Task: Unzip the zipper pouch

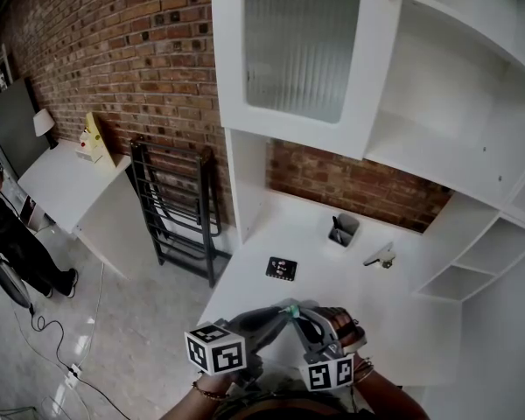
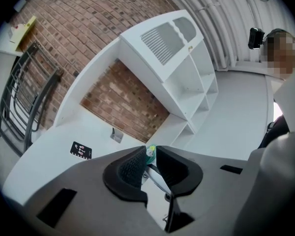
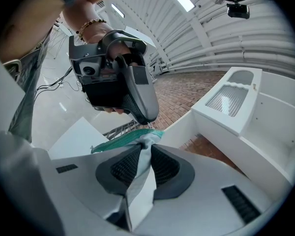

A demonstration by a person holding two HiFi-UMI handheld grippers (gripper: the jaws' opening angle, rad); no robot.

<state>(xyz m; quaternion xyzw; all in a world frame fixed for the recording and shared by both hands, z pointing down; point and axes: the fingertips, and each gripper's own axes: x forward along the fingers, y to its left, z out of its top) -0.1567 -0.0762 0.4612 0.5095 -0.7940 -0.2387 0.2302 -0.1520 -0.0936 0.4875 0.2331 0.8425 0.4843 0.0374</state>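
1. We hold the pouch (image 3: 140,166) in the air over the white counter (image 1: 411,322), betw. both grippers; contents not visible.
2. R gripper (image 3: 145,144): fingers clenched on the pouch's pale fabric.
3. L gripper (image 2: 151,150): fingers pinched on the end of its teal zip (image 3: 123,140).
4. Grey cup (image 1: 343,229) at the counter's back holds sth dark; can't tell what.

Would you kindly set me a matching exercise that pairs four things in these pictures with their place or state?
Things:
1 left gripper
2 right gripper
3 black card
4 grey cup

Places or states:
A standing near the brick wall
B shut on the pouch fabric
C lying flat on the desk
D shut on the green zipper pull

Pairs: 1-D, 2-B, 3-C, 4-A
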